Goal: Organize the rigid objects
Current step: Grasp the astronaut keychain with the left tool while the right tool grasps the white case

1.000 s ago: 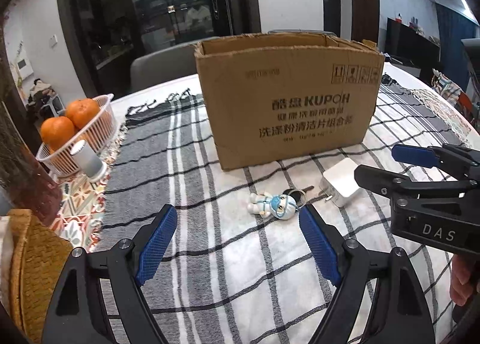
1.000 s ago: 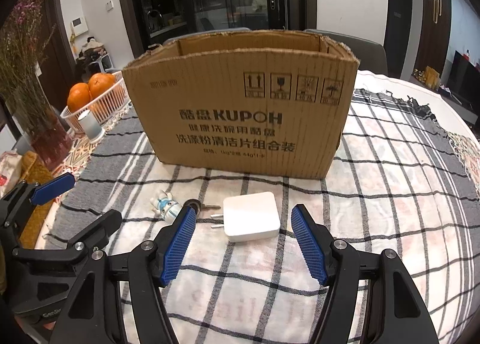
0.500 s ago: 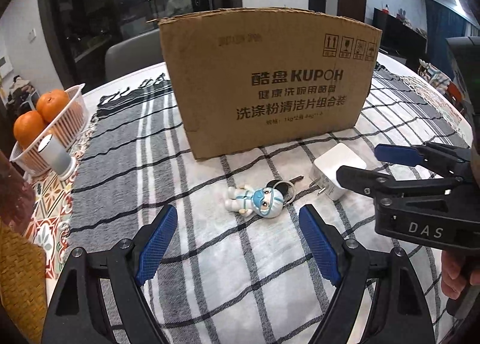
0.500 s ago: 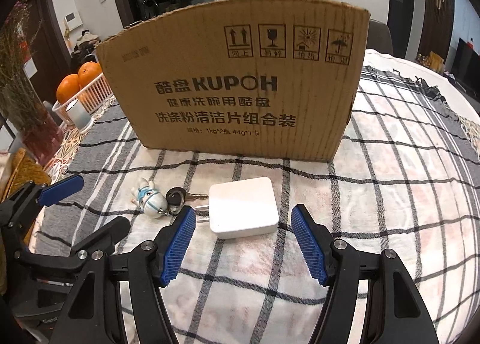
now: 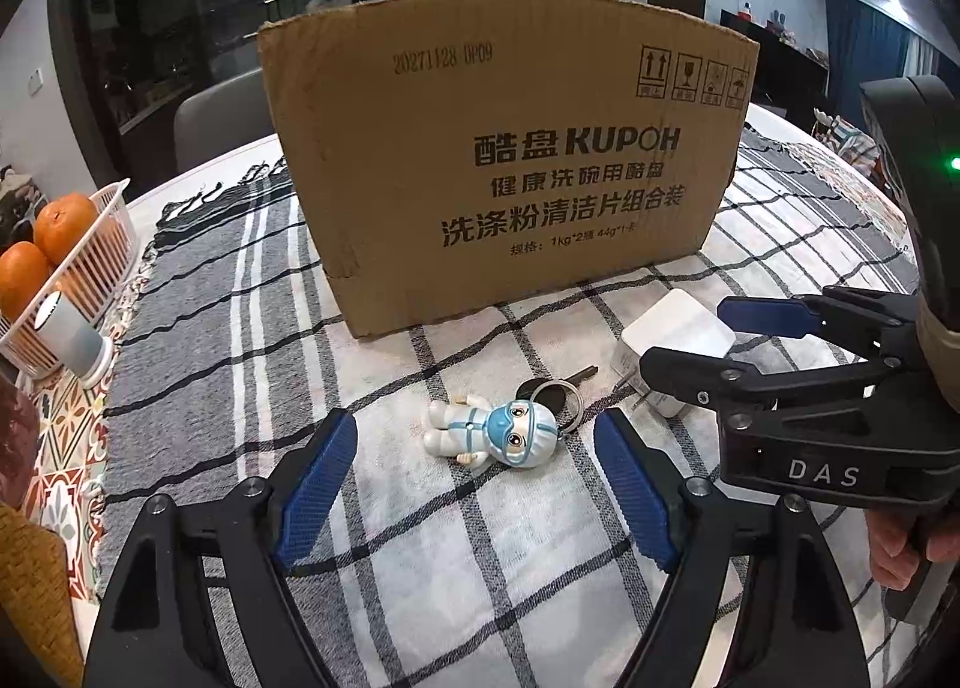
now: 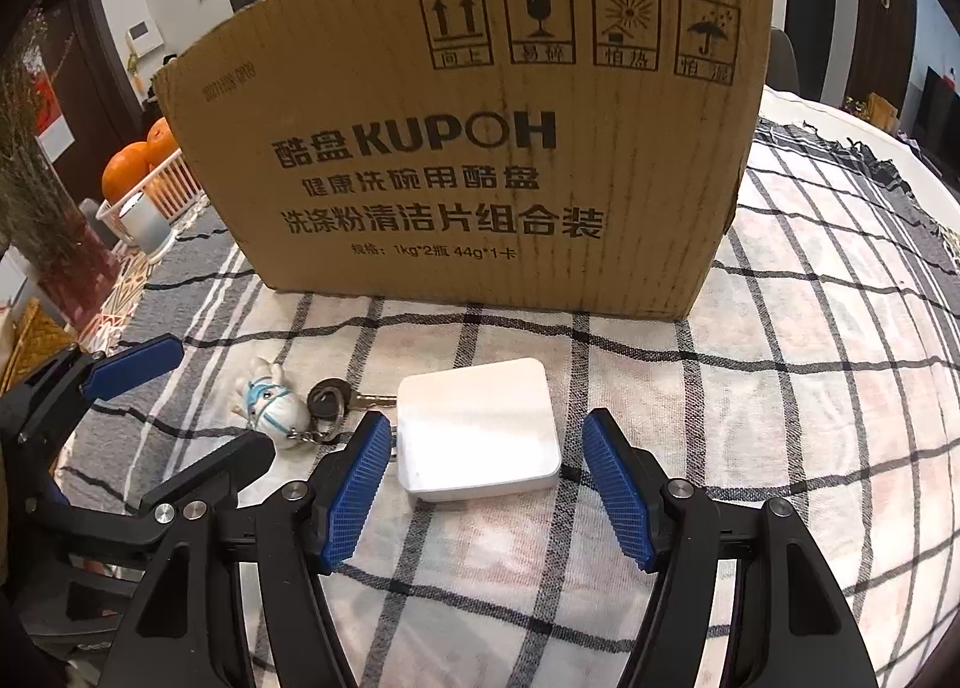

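A small astronaut-like figurine keychain (image 5: pixel 486 436) with a ring and a dark key (image 5: pixel 552 394) lies on the checked cloth in front of a brown cardboard box (image 5: pixel 510 178). My left gripper (image 5: pixel 474 417) hangs over it, its jaws closing; the figurine lies between the blue pads, untouched. To its right is a white plug adapter (image 6: pixel 477 427). My right gripper (image 6: pixel 483 417) stands open around the adapter, with a gap at each pad. The right wrist view also shows the figurine (image 6: pixel 270 403), the box (image 6: pixel 480 148) and the left gripper (image 6: pixel 220 395).
A white basket (image 5: pixel 90 268) of oranges (image 5: pixel 60 217) and a small white cylinder (image 5: pixel 69 331) stand at the table's left edge. A dark vase of dried stems (image 6: pixel 36 178) is further left. A grey chair (image 5: pixel 222 118) stands behind the table. A hand (image 5: pixel 900 544) holds the right gripper.
Both grippers have come down and closer to the table. The figurine and the adapter now lie nearer the fingertips, and the box fills more of each view. The left jaws have narrowed slightly.
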